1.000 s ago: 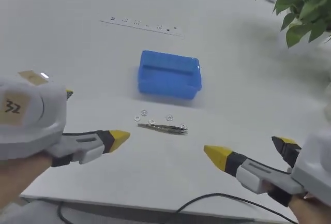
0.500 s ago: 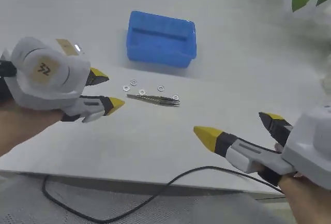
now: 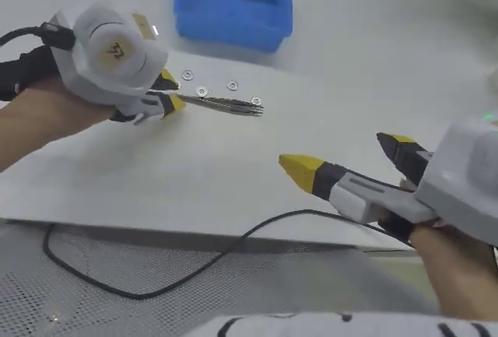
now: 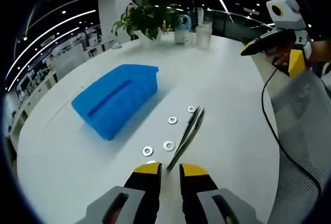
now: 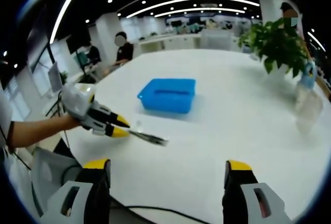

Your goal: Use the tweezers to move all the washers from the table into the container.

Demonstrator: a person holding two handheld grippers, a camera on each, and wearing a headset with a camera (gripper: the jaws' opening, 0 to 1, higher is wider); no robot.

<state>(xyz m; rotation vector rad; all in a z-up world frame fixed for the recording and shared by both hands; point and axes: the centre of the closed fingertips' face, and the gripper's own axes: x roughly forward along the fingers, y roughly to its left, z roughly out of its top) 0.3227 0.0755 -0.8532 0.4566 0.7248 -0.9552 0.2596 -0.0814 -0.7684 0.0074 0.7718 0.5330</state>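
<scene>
The left gripper [image 3: 171, 93] has its jaws nearly together at the tweezers' [image 3: 226, 104] handle end; a real pinch cannot be made out. Washers [image 3: 202, 91] lie beside the tweezers on the table [image 3: 350, 57]. The blue container [image 3: 233, 6] is at 12 o'clock, its far edge cut off. At 4 o'clock the right gripper [image 3: 342, 152] gapes, released.

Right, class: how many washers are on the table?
4 washers: one at the tweezers' far end, one beside their middle, two near the left gripper. Another may be hidden behind it.
</scene>
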